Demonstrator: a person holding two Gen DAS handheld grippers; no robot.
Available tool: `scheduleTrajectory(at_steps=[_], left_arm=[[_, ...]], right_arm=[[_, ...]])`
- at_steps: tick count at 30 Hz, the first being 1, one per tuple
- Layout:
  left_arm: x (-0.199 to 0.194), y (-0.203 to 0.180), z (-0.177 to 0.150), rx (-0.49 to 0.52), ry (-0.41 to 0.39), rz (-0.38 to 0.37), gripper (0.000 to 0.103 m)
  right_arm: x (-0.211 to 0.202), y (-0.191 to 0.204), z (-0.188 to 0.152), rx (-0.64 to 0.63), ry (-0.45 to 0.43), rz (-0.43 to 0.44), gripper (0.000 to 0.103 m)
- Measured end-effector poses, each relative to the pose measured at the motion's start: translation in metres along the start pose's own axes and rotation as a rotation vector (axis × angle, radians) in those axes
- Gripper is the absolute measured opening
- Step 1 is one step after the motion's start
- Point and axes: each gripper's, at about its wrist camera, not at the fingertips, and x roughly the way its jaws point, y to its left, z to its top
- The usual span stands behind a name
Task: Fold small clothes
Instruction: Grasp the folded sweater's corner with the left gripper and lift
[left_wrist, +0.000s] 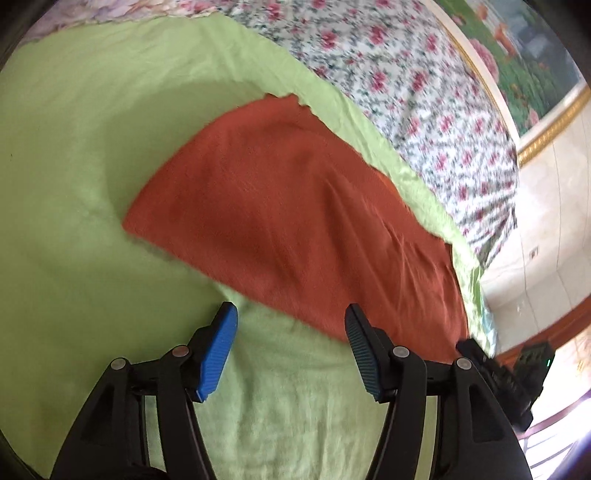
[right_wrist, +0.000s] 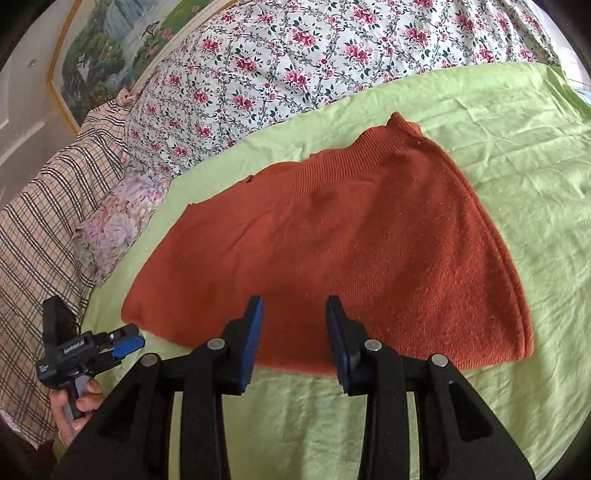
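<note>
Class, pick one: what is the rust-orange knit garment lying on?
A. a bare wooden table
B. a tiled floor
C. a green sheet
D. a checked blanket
C: the rust-orange knit garment lies flat with the green sheet showing all round its edges.

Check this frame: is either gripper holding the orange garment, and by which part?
Nothing is held. The left gripper and right gripper are both open above the near edge of the orange garment, which lies folded on the green sheet.
</note>
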Motion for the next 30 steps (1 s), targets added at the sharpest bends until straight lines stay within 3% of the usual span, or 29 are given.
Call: scheduleTrajectory(at_steps=[5, 10, 12, 13, 14, 16, 24, 27, 30], left_arm=[[0.007, 0.015, 0.025, -0.084, -0.047, -0.013, 0.061], [0.014, 0.02, 0.049, -0.13, -0.102, 0.031, 0.06], [0.016, 0.019, 0.055, -0.122, -0.12, 0.061, 0.049], [0.018, 0.015, 0.058, -0.109, -0.121, 0.075, 0.033], [0.021, 0.011, 0.061, -0.088, -0.111, 0.081, 0.014], [0.023, -0.009, 0.064, -0.027, -0.116, 0.098, 0.011], [0.023, -0.124, 0.054, 0.286, -0.155, 0.069, 0.01], [0.037, -0.17, 0.036, 0.414, -0.141, 0.038, 0.01], [0.059, -0.203, 0.012, 0.523, -0.115, 0.062, 0.01]], right_arm=[[0.002, -0.003, -0.002, 0.015, -0.002, 0.02, 0.037], [0.005, -0.007, -0.003, 0.022, -0.003, 0.044, 0.037], [0.006, -0.009, -0.003, 0.031, -0.002, 0.058, 0.037], [0.006, -0.01, -0.003, 0.038, 0.0, 0.059, 0.037], [0.007, -0.011, -0.003, 0.044, 0.001, 0.061, 0.037], [0.006, -0.012, -0.002, 0.053, 0.003, 0.067, 0.037], [0.002, -0.024, 0.017, 0.114, 0.023, 0.105, 0.037], [0.001, -0.037, 0.034, 0.16, 0.038, 0.133, 0.037], [0.003, -0.048, 0.054, 0.194, 0.058, 0.162, 0.037]])
